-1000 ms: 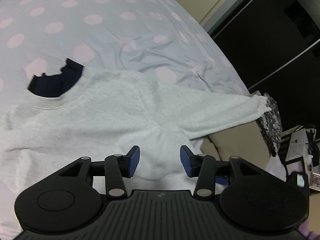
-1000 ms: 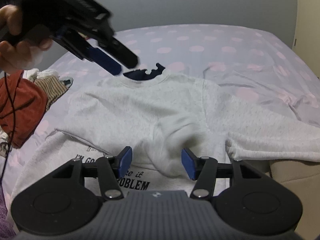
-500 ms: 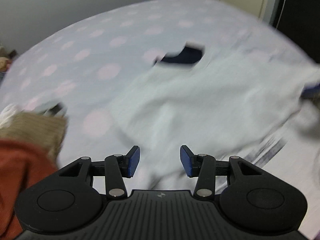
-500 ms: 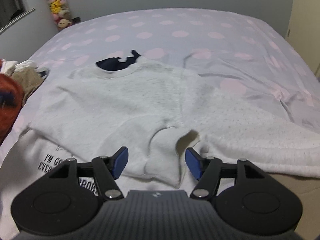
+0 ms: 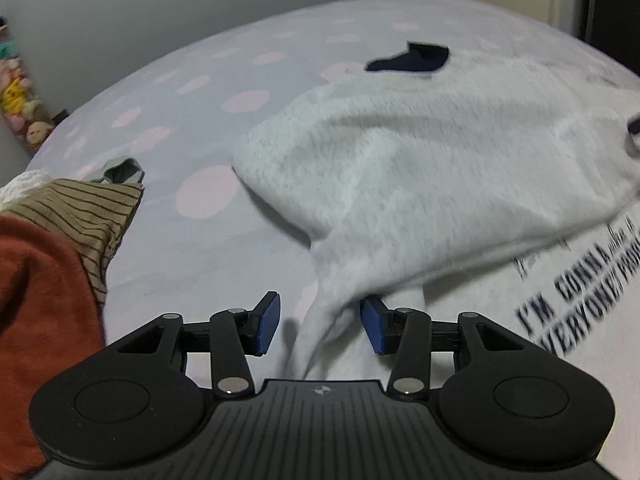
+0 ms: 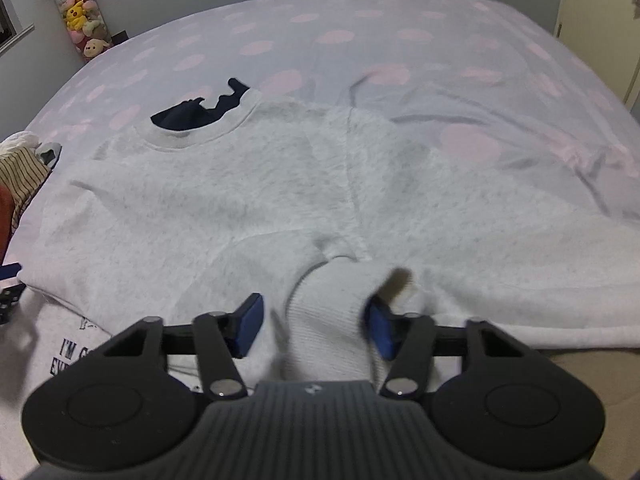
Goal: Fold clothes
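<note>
Leftward, striped garment (image 5: 80,216) and rust cloth (image 5: 40,292) crowd sweatshirt (image 5: 420,168).

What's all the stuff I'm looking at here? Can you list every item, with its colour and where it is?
Bedsheet: one, pale lilac with pink dots, covering the bed.
Sweatshirt: one, light grey with a navy inner collar, spread flat mid-bed.
Cuff: one, ribbed light grey, between the right jaws.
Printed shirt: one, white with dark lettering, under the sweatshirt's near edge.
Striped garment: one, tan with dark stripes, at the left edge of the bed.
Rust garment: one, orange-red, beside the striped one.
Plush toys: several, pastel, stacked by the far-left wall.
Left gripper: black with blue pads, open around a sweatshirt fold.
Right gripper: same colours, jaws just been closing around the cuff.
</note>
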Motion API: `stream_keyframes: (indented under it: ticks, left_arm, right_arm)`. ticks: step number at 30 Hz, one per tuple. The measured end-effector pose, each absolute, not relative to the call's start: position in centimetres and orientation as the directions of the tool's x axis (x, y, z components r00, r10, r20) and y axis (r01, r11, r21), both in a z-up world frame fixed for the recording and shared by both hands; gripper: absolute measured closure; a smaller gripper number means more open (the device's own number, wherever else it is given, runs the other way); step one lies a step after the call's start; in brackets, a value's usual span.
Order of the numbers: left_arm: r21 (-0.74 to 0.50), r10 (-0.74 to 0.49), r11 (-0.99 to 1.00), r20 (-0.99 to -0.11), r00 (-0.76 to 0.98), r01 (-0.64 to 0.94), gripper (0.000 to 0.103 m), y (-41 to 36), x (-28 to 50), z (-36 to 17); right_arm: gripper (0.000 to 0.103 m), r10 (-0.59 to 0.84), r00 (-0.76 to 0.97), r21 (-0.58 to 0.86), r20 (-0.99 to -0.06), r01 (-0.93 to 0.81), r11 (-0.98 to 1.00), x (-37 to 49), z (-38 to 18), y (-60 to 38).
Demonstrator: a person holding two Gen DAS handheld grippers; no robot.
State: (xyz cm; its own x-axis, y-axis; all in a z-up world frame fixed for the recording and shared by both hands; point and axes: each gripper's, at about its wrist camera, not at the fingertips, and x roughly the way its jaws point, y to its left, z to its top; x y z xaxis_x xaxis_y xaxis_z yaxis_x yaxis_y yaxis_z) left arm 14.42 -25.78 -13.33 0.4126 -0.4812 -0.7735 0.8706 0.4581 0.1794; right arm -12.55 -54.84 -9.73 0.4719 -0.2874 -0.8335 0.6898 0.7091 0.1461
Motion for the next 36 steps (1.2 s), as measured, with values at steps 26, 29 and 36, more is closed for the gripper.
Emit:
stream_keyframes:
  ticks: [26,29,36]
  left_arm:
    - [-0.155,-0.474,0.811,-0.738,0.479,0.564,0.092,-21.9,17.1,-14.9]
    - [-0.161,-0.480,0.795,-0.757,0.443,0.585,0.086,-21.4,17.4,-14.6]
    - [-0.199,-0.518,0.745,-0.774,0.364,0.637,0.068,-18.2,17.9,-12.0]
  right_arm:
    - [0.100,-0.394,0.376,0.006,-0.838,0.729,0.684,-10.2,-10.4,-53.5]
    - [0.100,-0.379,0.371,0.012,-0.848,0.729,0.685,-10.4,-11.7,-53.8]
    - [0.074,-0.345,0.404,0.073,-0.847,0.731,0.678,-11.8,-10.3,-54.2]
